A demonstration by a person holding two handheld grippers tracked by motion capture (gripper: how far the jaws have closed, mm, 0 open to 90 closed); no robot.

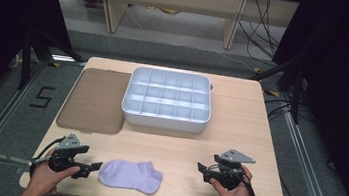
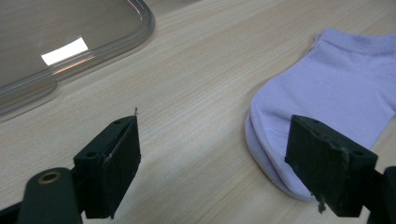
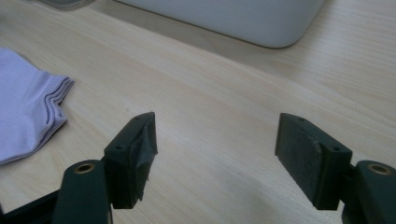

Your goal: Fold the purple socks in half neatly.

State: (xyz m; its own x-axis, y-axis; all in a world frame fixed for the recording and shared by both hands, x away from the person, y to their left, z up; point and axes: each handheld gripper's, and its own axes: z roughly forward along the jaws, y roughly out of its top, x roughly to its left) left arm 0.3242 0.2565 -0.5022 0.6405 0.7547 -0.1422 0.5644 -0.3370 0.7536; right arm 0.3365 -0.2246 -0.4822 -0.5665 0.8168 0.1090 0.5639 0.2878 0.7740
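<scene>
We have both jaws wide and empty. The sock [image 1: 130, 175] lies flat at the near table [image 1: 239, 131] edge, just beside our left gripper [image 1: 95, 167]. We should probably pinch its toe end first, keeping our right gripper [image 1: 200, 167] low for the cuff.

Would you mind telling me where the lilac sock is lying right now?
In the high view, the lilac sock lies flat near the table's front edge, between the two grippers, closer to the left gripper, and in front of the compartment tray.
</scene>
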